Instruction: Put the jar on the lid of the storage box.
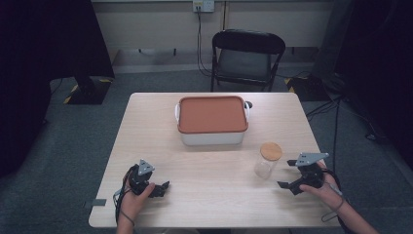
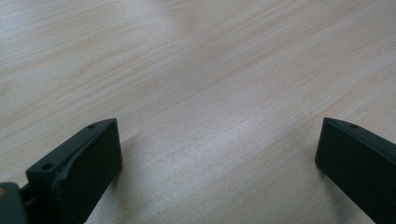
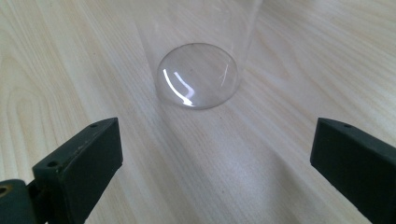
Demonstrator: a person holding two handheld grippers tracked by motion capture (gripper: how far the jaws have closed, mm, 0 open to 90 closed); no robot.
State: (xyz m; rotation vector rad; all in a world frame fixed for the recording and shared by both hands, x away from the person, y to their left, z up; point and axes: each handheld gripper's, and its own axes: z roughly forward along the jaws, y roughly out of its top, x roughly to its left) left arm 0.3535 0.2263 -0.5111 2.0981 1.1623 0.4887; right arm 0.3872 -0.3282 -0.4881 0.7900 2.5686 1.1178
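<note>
Right gripper [image 3: 212,149]: jaws wide apart, nothing between them but bare wood. Straight ahead in the right gripper view stands the glass jar [image 3: 198,70] — clear of both jaws, not touched. Its top runs out of that frame; only the round base and lower wall can be made out, and the wall is faint against the wood. In the high view the jar [image 1: 267,163] stands upright near the table's right side with a wooden lid [image 1: 271,151] on it, and the right gripper [image 1: 292,176] is just beside it, on its right.

Left gripper [image 2: 217,149]: jaws also spread wide, holding nothing, low over the table. In the high view the left gripper [image 1: 163,187] is near the front left edge, well apart from the jar. The hand covers part of its body.

White storage box [image 1: 212,138] with an orange-brown lid [image 1: 212,113] sits at table centre-back, lid on — contents hidden. A small dark thing behind its right corner is too small to identify.

Table [image 1: 204,195]: light wood grain. Grey carpet below, a black folding chair [image 1: 247,58] behind, a wall socket [image 1: 203,6] with a cable hanging down. Both sides of the room are very dark; detail is lost there.
</note>
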